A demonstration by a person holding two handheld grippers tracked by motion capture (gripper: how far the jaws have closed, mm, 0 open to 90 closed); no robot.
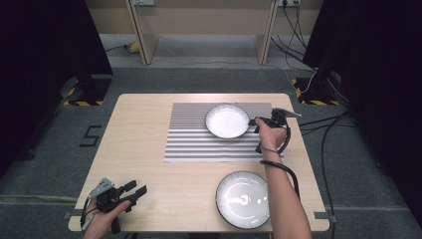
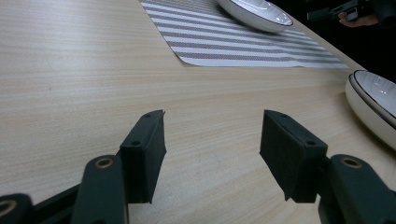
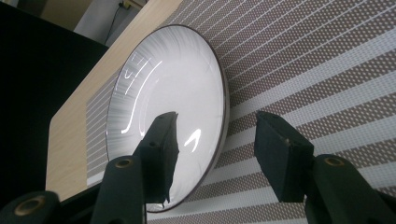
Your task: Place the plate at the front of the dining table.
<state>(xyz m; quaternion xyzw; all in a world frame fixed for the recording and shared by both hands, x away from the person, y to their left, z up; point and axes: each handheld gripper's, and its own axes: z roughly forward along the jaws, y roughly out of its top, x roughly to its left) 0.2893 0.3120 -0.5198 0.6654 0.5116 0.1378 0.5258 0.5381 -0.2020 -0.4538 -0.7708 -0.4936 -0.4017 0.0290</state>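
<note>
Far plate (image 1: 227, 121): I see it empty, lying on the striped placemat (image 1: 189, 144).
Near plate (image 1: 243, 199): empty, on the table (image 1: 144, 149) just off the placemat's near edge.
Right hand-held gripper (image 1: 257, 123): released, at the far plate's rim.
Left hand-held gripper (image 1: 139, 191): released, holding nothing, well away from the placemat.

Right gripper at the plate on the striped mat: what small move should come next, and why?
Probably lift the right gripper back clear of the plate. Its jaws stand open either side of the rim, pads not pressing, and the plate already lies flat on the striped mat. The second plate waits on bare wood at the table's near edge, likely the next pick.
</note>
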